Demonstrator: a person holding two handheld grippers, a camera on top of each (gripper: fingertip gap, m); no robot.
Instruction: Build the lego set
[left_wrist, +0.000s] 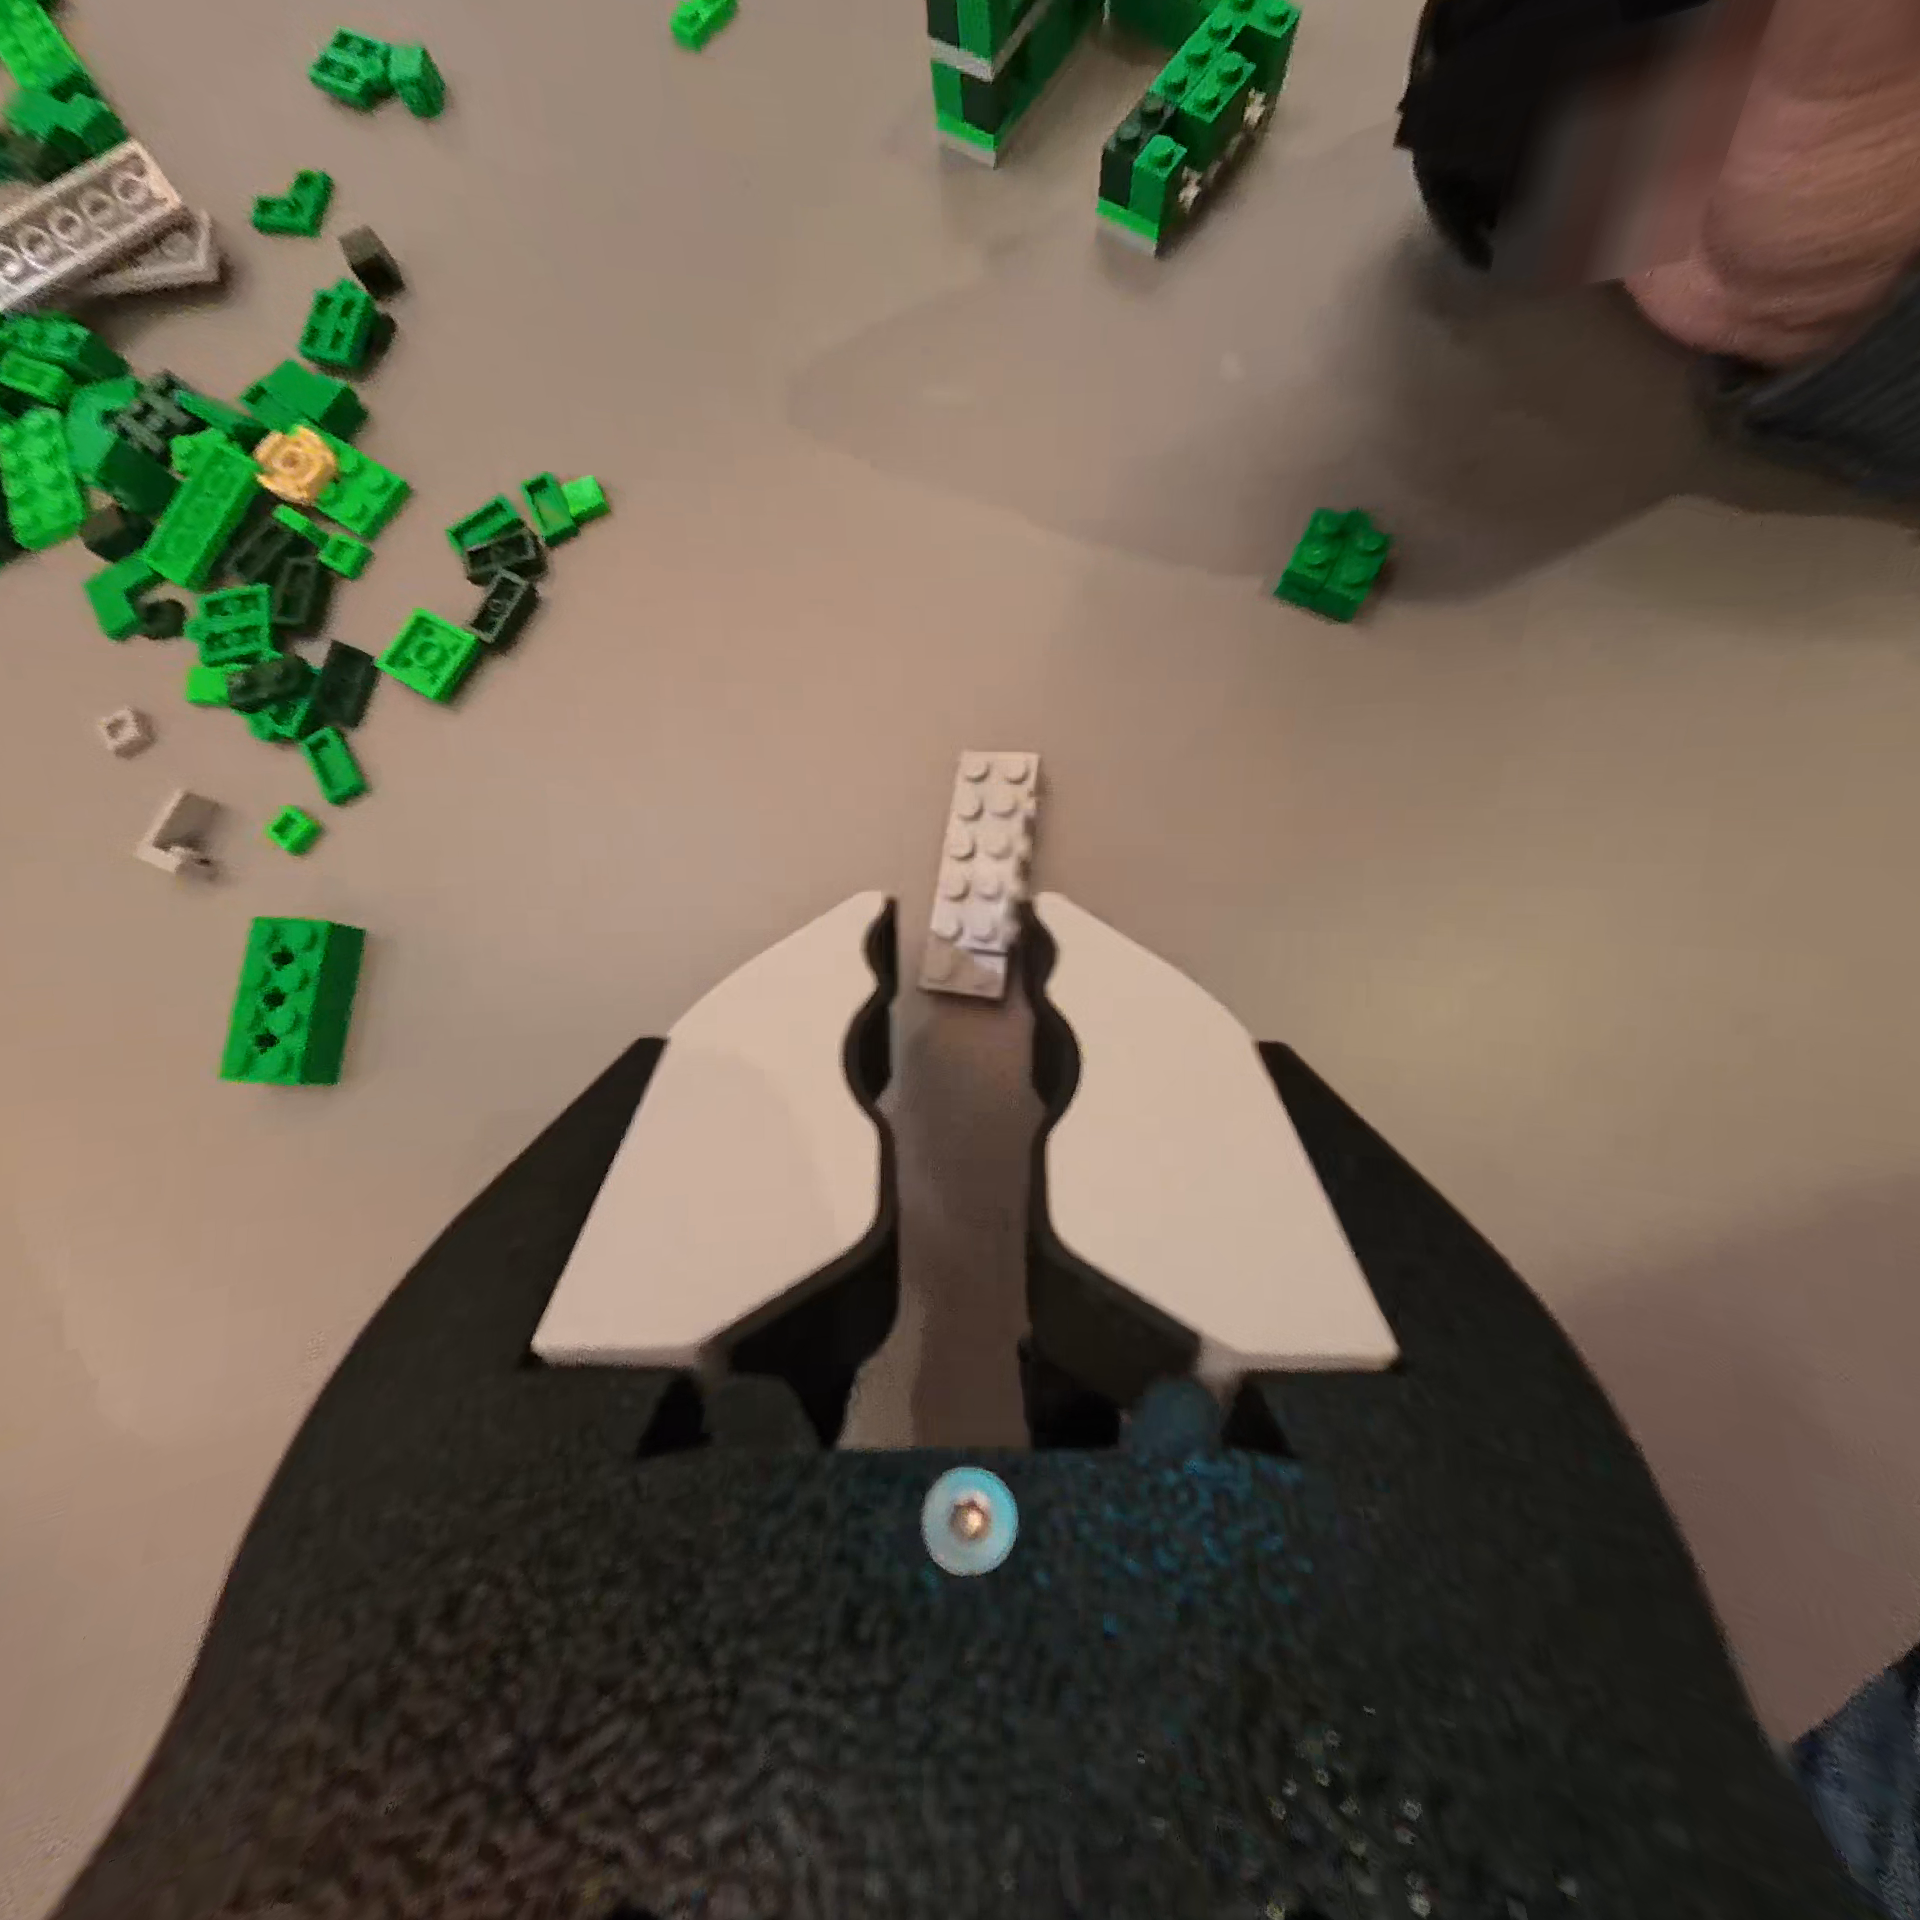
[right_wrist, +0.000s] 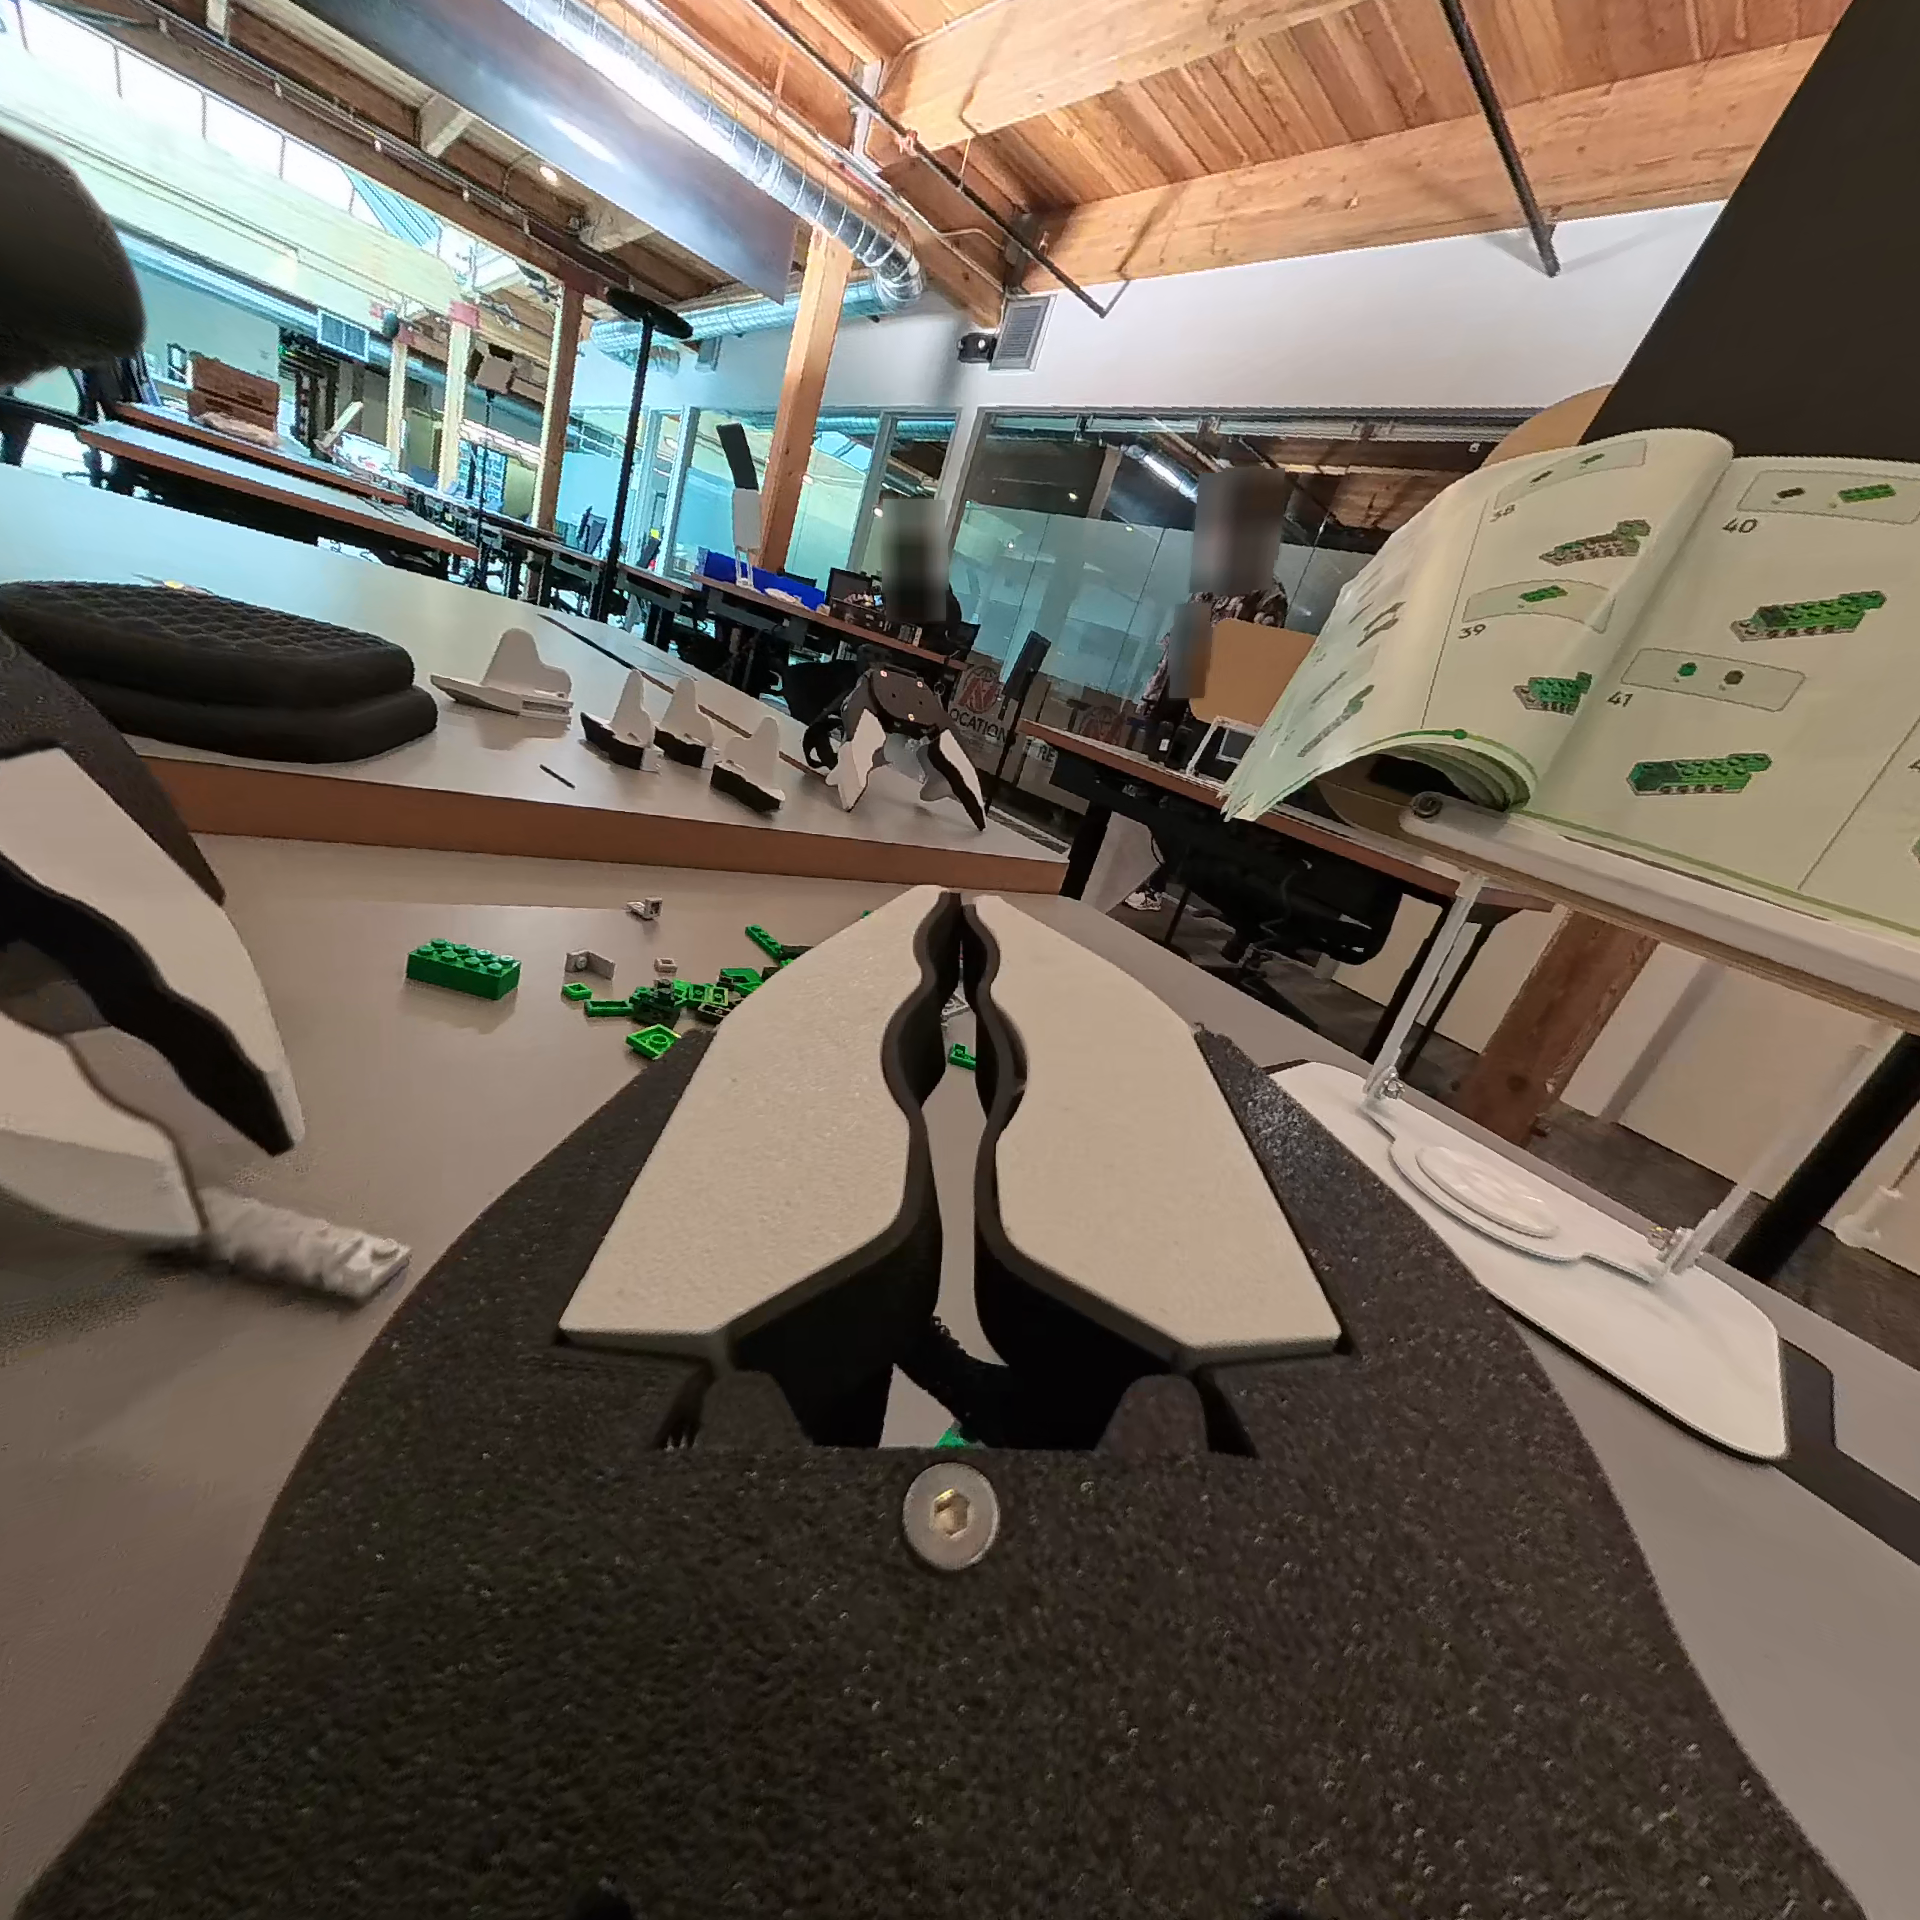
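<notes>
My left gripper (left_wrist: 958, 920) is low over the grey table, its fingertips closed on the near end of a long light-grey studded plate (left_wrist: 992, 831) that lies flat and points away from me. The right wrist view shows the same plate (right_wrist: 312, 1257) at that gripper's tip (right_wrist: 208, 1216). My right gripper (right_wrist: 956, 906) is shut and empty, held just above the table and aimed across it. Two part-built green and dark-green structures (left_wrist: 977, 94) (left_wrist: 1195, 125) stand at the far edge.
A pile of loose green, dark-green and grey bricks (left_wrist: 208, 499) lies at the left. A green 2x4 brick (left_wrist: 291, 1003) lies apart. A small green assembly (left_wrist: 1335, 561) sits right. A person's hand (left_wrist: 1766, 208) is top right. An open instruction booklet (right_wrist: 1662, 644) rests on a white stand (right_wrist: 1558, 1278). My hands' fingertips stand some 15 cm from each other.
</notes>
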